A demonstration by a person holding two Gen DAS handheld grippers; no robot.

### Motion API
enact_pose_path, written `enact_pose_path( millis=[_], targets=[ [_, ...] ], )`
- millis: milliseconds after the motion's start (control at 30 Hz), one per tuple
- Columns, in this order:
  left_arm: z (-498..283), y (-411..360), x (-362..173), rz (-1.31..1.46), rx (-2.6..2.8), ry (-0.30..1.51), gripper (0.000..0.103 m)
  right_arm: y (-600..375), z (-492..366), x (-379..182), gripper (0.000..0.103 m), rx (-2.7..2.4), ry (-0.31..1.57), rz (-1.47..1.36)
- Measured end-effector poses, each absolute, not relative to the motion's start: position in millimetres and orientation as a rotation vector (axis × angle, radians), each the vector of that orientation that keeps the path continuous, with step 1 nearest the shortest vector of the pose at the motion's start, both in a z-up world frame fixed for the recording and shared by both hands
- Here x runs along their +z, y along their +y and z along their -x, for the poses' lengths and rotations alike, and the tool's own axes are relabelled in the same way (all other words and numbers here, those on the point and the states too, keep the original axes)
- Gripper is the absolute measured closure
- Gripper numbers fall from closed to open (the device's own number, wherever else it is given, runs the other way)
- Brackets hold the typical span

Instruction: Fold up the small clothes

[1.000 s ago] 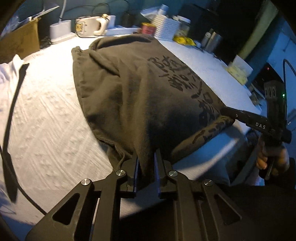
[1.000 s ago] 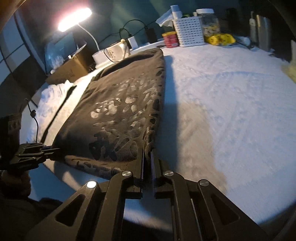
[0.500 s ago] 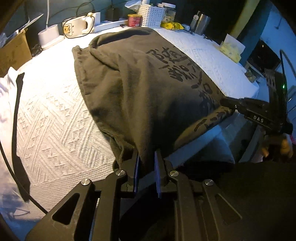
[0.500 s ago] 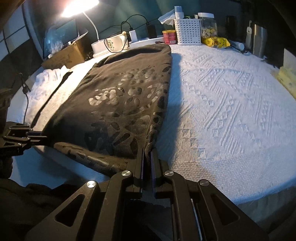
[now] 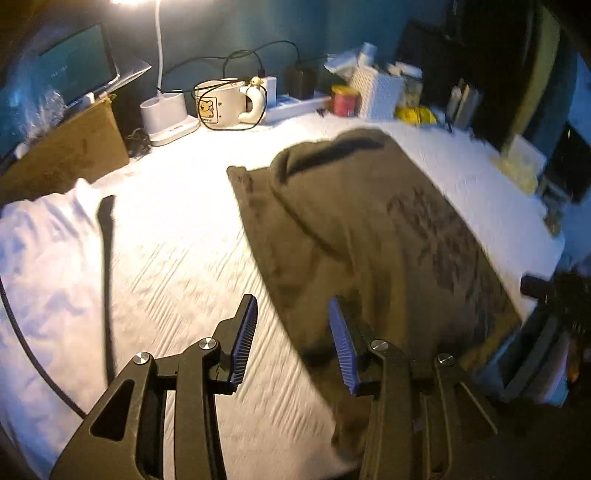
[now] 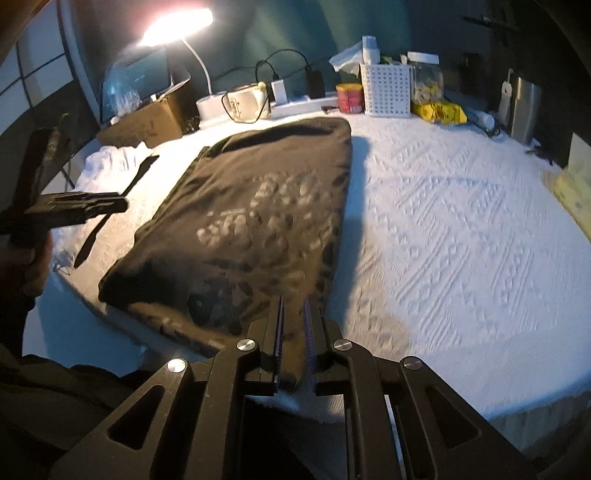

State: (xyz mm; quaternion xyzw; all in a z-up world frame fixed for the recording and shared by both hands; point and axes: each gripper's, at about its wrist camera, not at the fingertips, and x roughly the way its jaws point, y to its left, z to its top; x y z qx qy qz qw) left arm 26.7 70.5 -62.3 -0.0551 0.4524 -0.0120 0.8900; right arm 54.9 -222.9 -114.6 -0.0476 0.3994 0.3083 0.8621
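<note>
Dark shirt (image 6: 251, 229) lay folded lengthwise on the white bedspread (image 6: 461, 229).
Left gripper (image 5: 291, 332) hung spread apart over the shirt's near-left edge; right gripper (image 6: 293, 325) pinched its near-right corner.

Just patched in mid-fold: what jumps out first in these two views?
The dark printed garment dominates, spread lengthwise on the white textured cover. The right gripper pinches its near corner at the table edge, while the left gripper hangs open above the near left edge. A glaring desk lamp lights the cluttered back edge.
</note>
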Motion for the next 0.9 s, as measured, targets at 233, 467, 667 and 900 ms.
enact_pose_path(
  millis=[233,467,667,900],
  targets=[
    [-77.4,73.4,-81.8,0.227,-0.085,0.930,0.063,-217.8,-84.4,-113.0,0.091,0.629,0.817,0.084],
    [-109.5,76.4,-100.1,0.283,-0.090,0.951,0.063,-215.4,-116.3,-120.4,0.091,0.607,0.833,0.066],
    [-117.7,70.3,-99.1,0.278,-0.134,0.938,0.095,-210.4,-133.4,-124.7,0.091,0.603,0.843,0.065],
    [-107.6,78.5,-80.3,0.221,-0.078,0.898,0.100,-207.1,-142.5,-127.0,0.091,0.608,0.846,0.058]
  ],
)
